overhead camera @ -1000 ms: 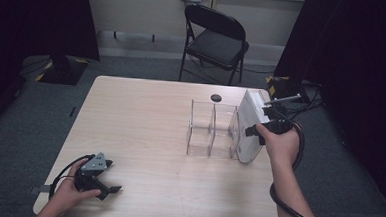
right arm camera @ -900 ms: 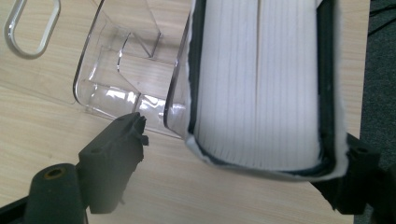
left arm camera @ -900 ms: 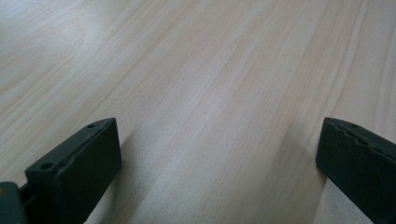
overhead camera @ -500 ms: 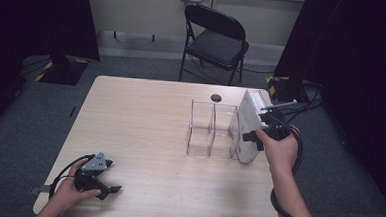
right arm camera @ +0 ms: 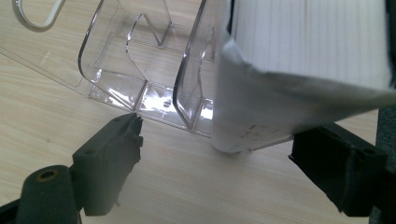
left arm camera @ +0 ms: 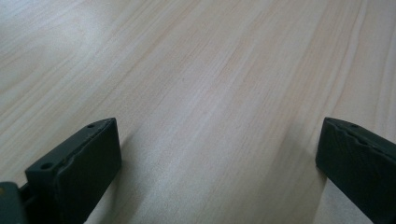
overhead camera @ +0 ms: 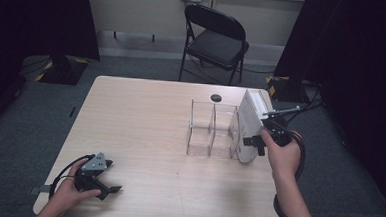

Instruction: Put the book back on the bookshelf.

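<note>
Clear plastic rack (overhead camera: 212, 132) at table's (overhead camera: 140, 121) 3 o'clock; white book (overhead camera: 249, 124) leans in its right slot. Our right claw (right arm camera: 215, 170) spread, book loose between jaws. Left claw (overhead camera: 97, 178) released, idle at 7 o'clock. Risk: book tips outward if we nudge it withdrawing.

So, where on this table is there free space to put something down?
The light wooden table is bare across its left half, between the clear plastic divider rack and the left gripper. The right edge is crowded: the white book stands against the rack, with the right gripper beside it.
</note>
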Demonstrator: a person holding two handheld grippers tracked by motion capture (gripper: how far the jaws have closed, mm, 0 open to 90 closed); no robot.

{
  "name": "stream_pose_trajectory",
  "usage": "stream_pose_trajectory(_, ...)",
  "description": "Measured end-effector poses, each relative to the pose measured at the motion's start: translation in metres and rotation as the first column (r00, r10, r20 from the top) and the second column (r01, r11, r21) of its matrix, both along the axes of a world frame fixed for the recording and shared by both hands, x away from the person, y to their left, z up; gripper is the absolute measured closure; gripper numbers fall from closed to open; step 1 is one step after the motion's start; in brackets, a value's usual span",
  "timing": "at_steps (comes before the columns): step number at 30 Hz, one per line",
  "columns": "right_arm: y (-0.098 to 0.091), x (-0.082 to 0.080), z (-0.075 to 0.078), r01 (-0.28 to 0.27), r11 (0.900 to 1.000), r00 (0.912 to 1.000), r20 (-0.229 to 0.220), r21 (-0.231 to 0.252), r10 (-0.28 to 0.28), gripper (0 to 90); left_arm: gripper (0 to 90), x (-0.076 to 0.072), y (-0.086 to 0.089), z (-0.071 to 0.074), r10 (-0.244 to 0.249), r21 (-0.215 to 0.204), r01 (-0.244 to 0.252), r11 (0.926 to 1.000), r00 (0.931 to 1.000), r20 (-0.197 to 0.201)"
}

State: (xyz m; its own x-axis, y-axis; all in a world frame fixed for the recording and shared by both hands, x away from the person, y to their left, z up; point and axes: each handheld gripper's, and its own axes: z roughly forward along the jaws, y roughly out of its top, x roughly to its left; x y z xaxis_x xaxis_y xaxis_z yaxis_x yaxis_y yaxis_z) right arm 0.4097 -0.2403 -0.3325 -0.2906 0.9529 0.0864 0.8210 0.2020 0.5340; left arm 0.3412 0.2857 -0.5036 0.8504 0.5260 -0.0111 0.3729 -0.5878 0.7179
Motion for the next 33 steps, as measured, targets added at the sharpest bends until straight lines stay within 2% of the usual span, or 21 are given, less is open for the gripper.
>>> stream_pose_trajectory(11, -0.003, -0.009, -0.01, -0.011, 0.9997, 0.9998, -0.014, 0.023, 0.012, 14.7, 0.0, 0.0, 0.0, 0.0, 0.001, -0.001, -0.001, 1.0, 1.0, -0.004)
stream_pose_trajectory(13, -0.003, -0.01, -0.013, -0.011, 0.999, 0.9997, -0.021, 0.042, 0.012, 14.8, 0.0, 0.0, 0.0, 0.0, 0.001, -0.001, -0.001, 1.0, 1.0, -0.004)
stream_pose_trajectory(18, -0.002, -0.015, -0.019, -0.037, 0.9982, 0.9989, -0.028, 0.048, 0.038, 14.8, 0.0, 0.0, 0.0, 0.0, 0.001, -0.001, -0.001, 1.0, 1.0, -0.004)
stream_pose_trajectory(33, 0.023, -0.027, -0.039, -0.122, 0.9887, 0.9916, -0.032, 0.088, 0.125, 14.7, 0.0, 0.0, 0.0, 0.0, 0.002, 0.002, -0.002, 1.0, 1.0, -0.007)
